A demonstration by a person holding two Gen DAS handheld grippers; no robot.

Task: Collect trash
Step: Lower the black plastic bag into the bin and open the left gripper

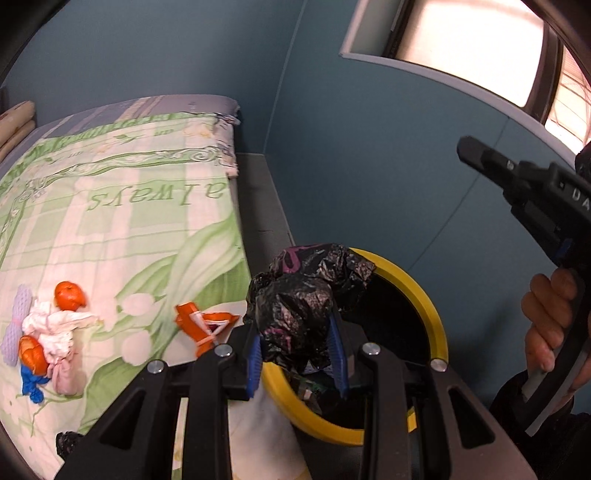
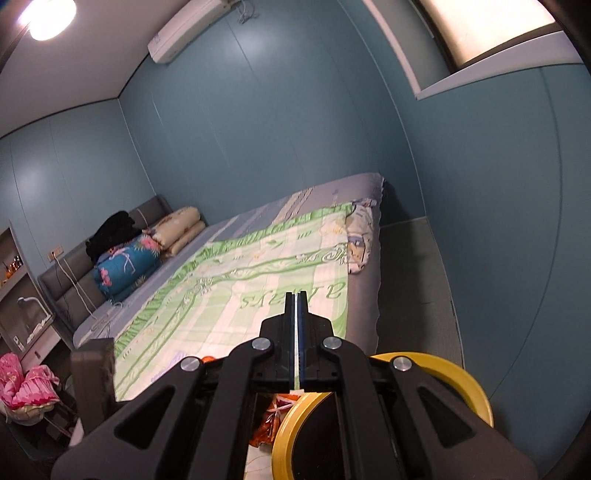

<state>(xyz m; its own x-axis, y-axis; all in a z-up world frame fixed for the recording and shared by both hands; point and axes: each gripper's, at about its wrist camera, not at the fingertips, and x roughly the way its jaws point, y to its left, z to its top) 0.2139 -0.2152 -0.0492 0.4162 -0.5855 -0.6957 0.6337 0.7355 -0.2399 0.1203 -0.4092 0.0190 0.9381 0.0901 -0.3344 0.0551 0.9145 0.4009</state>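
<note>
Teal panelled walls (image 2: 280,122), bed (image 2: 258,258) with green quilt (image 1: 122,221), bright window (image 1: 469,40), ceiling light (image 2: 48,14), air conditioner (image 2: 184,29)

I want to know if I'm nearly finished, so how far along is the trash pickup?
Done: some trash already lies in the yellow bin. In hand: the left gripper holds a crumpled black bag over the bin; the right gripper is shut and empty. Left: orange wrapper and the pile of peels and tissues on the bed.

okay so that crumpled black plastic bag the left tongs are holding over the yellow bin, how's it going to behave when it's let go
The black plastic bag looks thin and crinkled, so probably light and floppy. Pinched by the left tongs above the yellow bin, it should drop slowly and may catch on the rim.
</note>
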